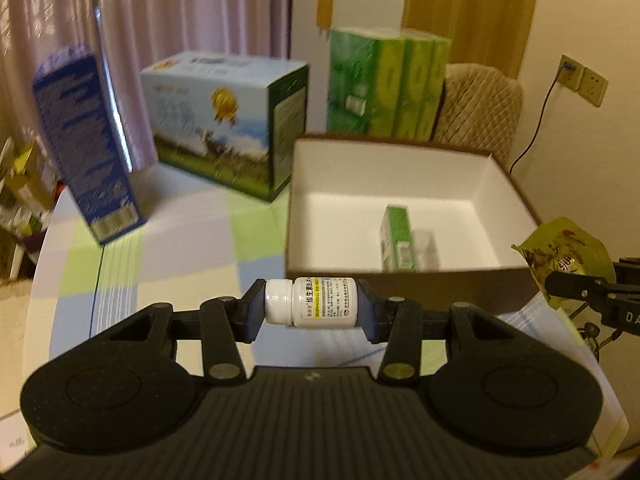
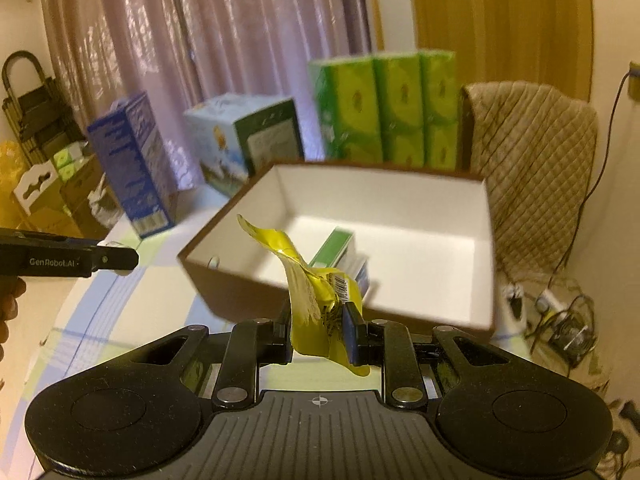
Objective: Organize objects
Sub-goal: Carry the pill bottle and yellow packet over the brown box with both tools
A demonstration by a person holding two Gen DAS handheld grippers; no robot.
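Note:
My left gripper is shut on a small white pill bottle, held sideways with its cap to the left, just in front of the near wall of the brown box. The box has a white inside and holds a small green carton. In the right wrist view my right gripper is shut on a crumpled yellow foil packet, close to the near wall of the brown box, where the green carton lies. The yellow packet also shows at the right edge of the left wrist view.
A tall blue carton, a milk box and a green tissue pack stand behind on the checked tablecloth. A quilted chair back rises behind the box. Cables and a power strip lie on the floor at right.

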